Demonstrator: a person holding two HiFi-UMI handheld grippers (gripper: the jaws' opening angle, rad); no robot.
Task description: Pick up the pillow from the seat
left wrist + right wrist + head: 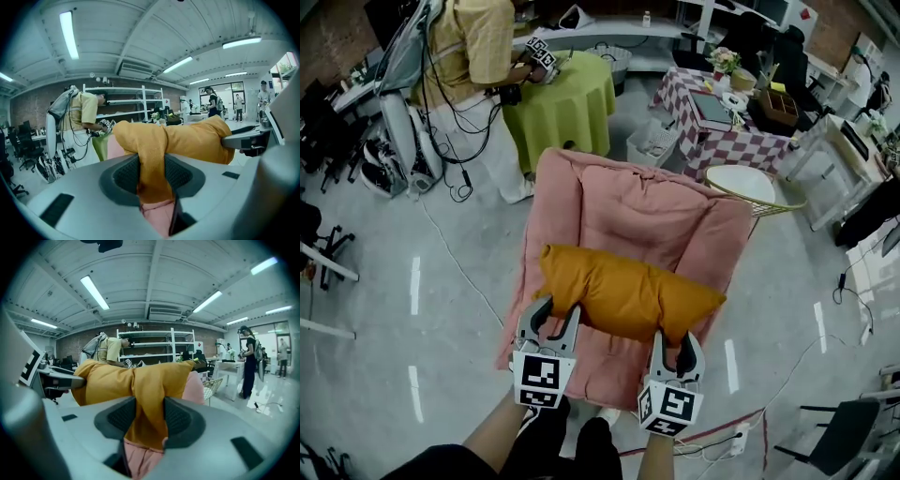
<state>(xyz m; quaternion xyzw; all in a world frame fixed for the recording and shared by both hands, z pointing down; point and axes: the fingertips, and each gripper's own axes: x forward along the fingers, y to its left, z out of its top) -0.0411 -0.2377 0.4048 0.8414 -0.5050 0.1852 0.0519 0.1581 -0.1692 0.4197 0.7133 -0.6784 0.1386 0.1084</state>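
Observation:
A mustard-yellow pillow [623, 292] hangs lifted above the pink cushioned seat [628, 211]. My left gripper [554, 317] is shut on the pillow's near left edge, and my right gripper [673, 349] is shut on its near right edge. In the left gripper view the pillow [180, 139] has a fold of fabric pinched between the pads [126, 174], with pink seat showing below. The right gripper view shows the pillow [122, 379] gathered the same way between the pads [178, 416]. The pillow stretches level between the two grippers.
A person [473, 56] in a yellow shirt works at a green-covered round table [567, 98] beyond the seat. A checkered table [727, 131] and a white wire-rim side table [750, 187] stand to the right. Cables [712, 445] lie on the shiny floor near my feet.

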